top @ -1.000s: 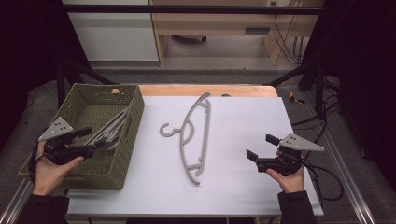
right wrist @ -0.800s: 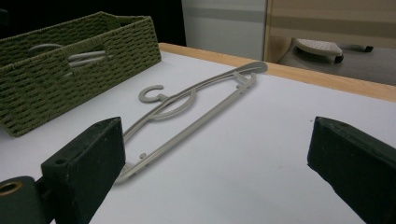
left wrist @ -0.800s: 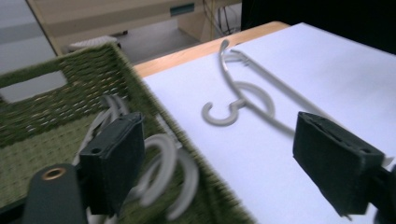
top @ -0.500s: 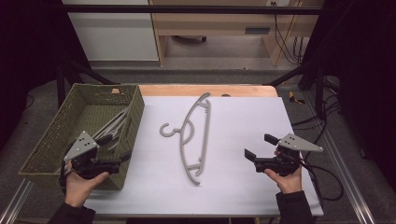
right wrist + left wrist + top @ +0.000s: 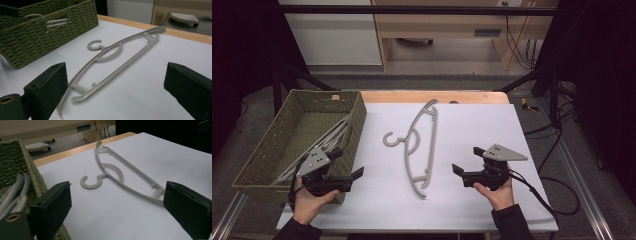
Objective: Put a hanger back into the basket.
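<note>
High view: hanger [image 5: 418, 146] flat btwn left gripper [image 5: 356, 176] & right gripper [image 5: 458, 172]; both jaws wide, empty.

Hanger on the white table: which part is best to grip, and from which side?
Probably the near end of the hanger, where arm and crossbar meet. It lies flat, that end pointing toward the person, with the right tool open just beside it. Come in low from the right, jaws straddling the thin bar.

Grey plastic hanger [image 5: 418, 145] flat mid-table, hook leftward
</note>
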A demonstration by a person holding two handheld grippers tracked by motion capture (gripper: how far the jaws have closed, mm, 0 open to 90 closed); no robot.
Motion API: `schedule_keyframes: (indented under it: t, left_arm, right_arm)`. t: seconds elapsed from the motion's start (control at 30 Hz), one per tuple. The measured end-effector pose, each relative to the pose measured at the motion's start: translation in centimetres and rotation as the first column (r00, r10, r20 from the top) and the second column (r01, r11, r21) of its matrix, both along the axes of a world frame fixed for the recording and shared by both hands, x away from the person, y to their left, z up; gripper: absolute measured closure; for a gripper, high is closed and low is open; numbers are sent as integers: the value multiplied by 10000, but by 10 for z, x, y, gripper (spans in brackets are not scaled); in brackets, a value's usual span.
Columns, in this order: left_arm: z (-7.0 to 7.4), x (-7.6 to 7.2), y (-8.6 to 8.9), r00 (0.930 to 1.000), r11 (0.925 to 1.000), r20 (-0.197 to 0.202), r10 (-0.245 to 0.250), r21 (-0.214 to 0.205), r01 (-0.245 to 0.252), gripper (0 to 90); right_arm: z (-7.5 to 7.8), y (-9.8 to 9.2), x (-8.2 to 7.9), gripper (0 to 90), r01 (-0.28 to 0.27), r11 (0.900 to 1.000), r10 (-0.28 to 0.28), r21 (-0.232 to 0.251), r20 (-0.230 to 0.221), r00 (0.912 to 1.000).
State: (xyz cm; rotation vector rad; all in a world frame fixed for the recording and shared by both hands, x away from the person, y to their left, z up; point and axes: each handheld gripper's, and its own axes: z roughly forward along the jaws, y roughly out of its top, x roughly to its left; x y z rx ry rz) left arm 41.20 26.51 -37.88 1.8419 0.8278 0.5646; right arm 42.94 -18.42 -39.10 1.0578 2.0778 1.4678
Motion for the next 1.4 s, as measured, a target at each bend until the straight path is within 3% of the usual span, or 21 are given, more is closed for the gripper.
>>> schedule_keyframes:
  t: [0.17, 0.47, 0.57, 0.63, 0.8, 0.93, 1.03, 1.23, 1.37, 1.4]
  left_arm:
    - [-1, 0, -1, 10000, 10000, -45, -51, -57, 51, 75]
    - [-1, -1, -5, 9999, 9999, -39, -153, 37, 153, 76]
    - [-1, -1, -5, 9999, 9999, -33, -160, 12, 160, 76]
    - [0, -1, -4, 9999, 9999, -22, -147, -33, 147, 76]
    - [2, -2, -2, 10000, 10000, 70, -67, -12, 68, 77]
    - [2, -1, -1, 10000, 10000, 42, -17, -14, 17, 77]
    - [1, -1, -1, 10000, 10000, 27, -15, 16, 15, 77]
    - [4, -2, 2, 9999, 9999, 112, 66, -92, -65, 80]
    - [5, -3, 3, 9999, 9999, 133, 63, -94, -62, 81]
    - [5, -3, 3, 9999, 9999, 140, 68, -85, -67, 81]
  right_arm:
    - [-9, 17, 5, 67, -122, 9999, 120, -63, -293, 9995]
    - [-30, 54, 17, 100, -559, 9947, 479, -863, -926, 9946]
    - [-37, 67, 20, 126, -849, 9916, 729, -973, -1209, 9900]
    - [-42, 77, 22, 160, -1013, 9851, 820, -1391, -1378, 9871]
    - [-58, 94, 25, 204, -1270, 9741, 907, -1870, -1913, 9773]
    - [-67, 104, 25, 256, -1617, 9724, 1228, -1683, -2202, 9677]
    - [-69, 111, 24, 295, -1830, 9633, 1401, -1966, -2133, 9669]
    - [-77, 125, 18, 431, -2359, 9424, 1792, -2371, -2376, 9547]
    - [-81, 132, 14, 562, -2875, 9237, 2162, -2533, -2751, 9368]
    - [-83, 134, 14, 593, -2834, 9255, 2067, -2514, -2920, 9338]
